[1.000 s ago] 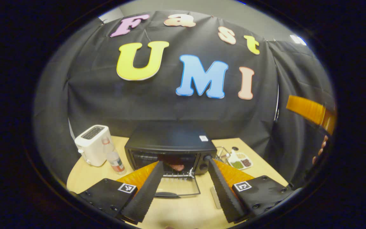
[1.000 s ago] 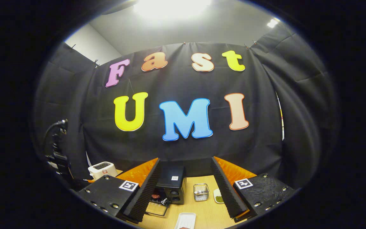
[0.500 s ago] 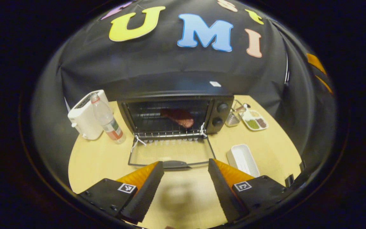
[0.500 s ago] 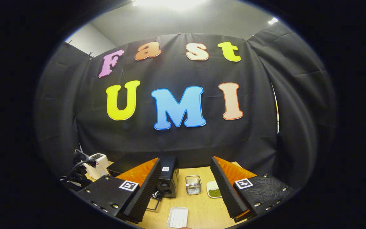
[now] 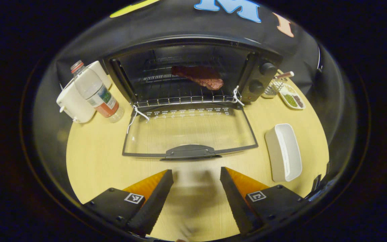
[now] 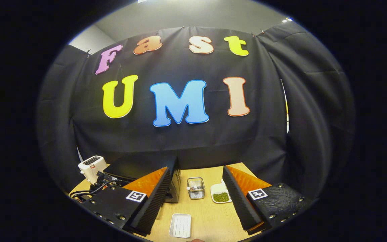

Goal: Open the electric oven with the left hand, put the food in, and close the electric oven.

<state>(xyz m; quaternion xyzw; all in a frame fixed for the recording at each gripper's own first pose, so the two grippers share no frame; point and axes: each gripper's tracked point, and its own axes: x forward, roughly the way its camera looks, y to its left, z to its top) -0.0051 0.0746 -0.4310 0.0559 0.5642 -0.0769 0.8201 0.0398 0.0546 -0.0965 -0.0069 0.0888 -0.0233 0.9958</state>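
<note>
oven [image 5: 193, 50] door [image 5: 190, 129] down flat, meat [image 5: 198, 76] on rack inside; white tray [image 5: 284, 151] bare; left gripper [image 5: 196, 201] and right gripper [image 6: 195, 203] spread wide, holding nothing.

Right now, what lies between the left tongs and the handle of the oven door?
In the left gripper view, only bare table lies between the open left tongs and the door handle.

No readable text on anything.
</note>
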